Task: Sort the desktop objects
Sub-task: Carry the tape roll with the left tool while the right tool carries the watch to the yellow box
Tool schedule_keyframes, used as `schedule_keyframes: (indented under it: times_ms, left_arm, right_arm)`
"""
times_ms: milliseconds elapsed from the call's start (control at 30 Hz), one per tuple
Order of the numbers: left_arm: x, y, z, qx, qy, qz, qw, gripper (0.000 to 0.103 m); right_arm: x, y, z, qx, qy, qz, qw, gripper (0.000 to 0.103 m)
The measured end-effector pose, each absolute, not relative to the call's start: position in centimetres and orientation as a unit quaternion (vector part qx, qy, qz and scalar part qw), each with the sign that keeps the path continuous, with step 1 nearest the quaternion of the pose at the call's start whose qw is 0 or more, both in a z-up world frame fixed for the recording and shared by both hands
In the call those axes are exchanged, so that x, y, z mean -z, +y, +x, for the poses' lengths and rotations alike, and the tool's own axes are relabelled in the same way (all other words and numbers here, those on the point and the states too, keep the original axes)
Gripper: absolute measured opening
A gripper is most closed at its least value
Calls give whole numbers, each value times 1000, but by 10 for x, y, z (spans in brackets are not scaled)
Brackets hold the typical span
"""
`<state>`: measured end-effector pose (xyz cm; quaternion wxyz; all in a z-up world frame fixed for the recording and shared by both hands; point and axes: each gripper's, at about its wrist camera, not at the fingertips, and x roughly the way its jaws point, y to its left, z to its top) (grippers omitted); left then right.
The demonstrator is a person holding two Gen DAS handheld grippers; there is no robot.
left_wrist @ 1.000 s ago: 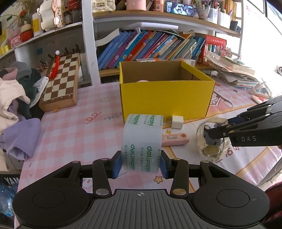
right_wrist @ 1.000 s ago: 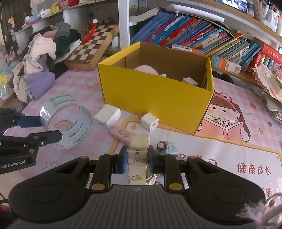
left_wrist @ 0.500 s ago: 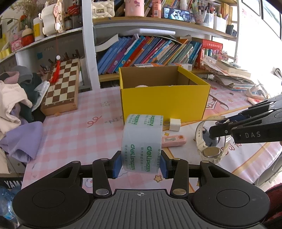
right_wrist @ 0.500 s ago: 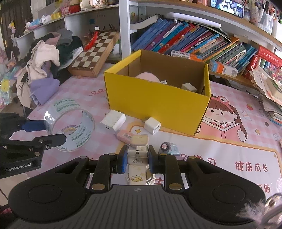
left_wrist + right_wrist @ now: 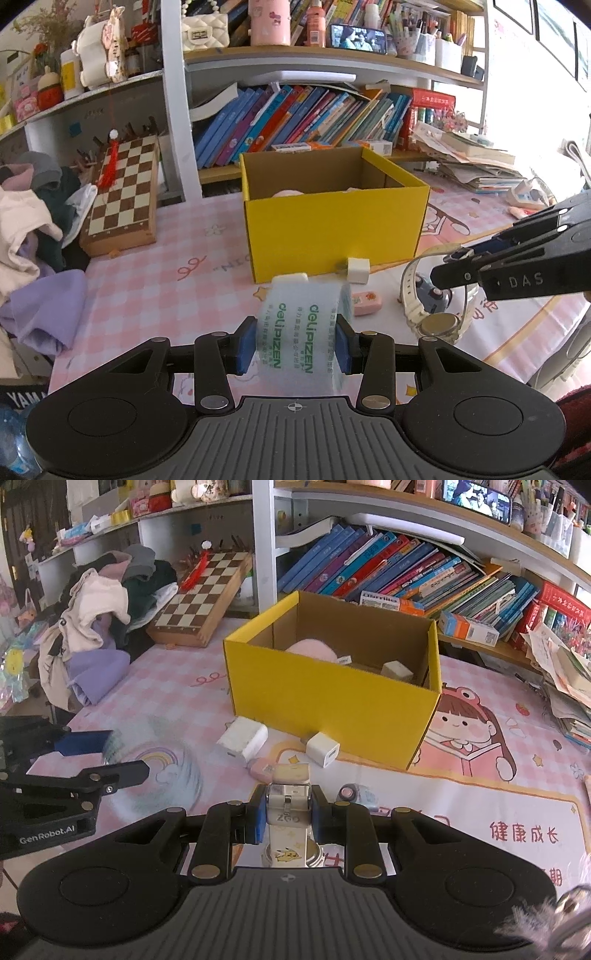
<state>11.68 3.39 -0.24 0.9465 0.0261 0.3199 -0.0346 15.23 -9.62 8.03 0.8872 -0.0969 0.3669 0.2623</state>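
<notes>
Watch [image 5: 436, 295] lifted off the mat, right gripper [image 5: 288, 808] clamping it; left gripper [image 5: 295, 341] grips "deliPIZEN" tape [image 5: 299, 328].

You work at a table [image 5: 155, 280] under a pink checked cloth. Behind it your white shelves [image 5: 173, 110] hold leaning books [image 5: 295, 114]; a chessboard [image 5: 123, 192] leans beside heaped clothes [image 5: 26, 221]. Bright daylight floods in from your right.

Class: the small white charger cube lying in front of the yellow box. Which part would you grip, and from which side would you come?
Grip the small white charger cube across its two flat side faces, coming from above. The yellow box wall stands close behind it, so a level approach looks cramped; probably its blocky shape suits parallel fingers.
</notes>
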Motion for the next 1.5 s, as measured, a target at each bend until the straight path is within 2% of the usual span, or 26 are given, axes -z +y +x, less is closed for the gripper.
schedule_keyframes:
  times_ms: [133,300,800,1500]
  left_arm:
    - [-3,30,122,42,312,32,949,35]
    - [-8,24,132,51,300,37,952,34]
    - [-23,17,158,45,283,24,958,33]
    - [-68,4,230,32,221,50,974,33]
  right_arm:
    - [-89,-101,156,-261,359,-91,891,22]
    - [-98,-105,163,-262,352,-88,894,22]
    - [-105,-115,189,-275,349,-78,892,22]
    - [-159,-122,262,-307,268,-93,908,22]
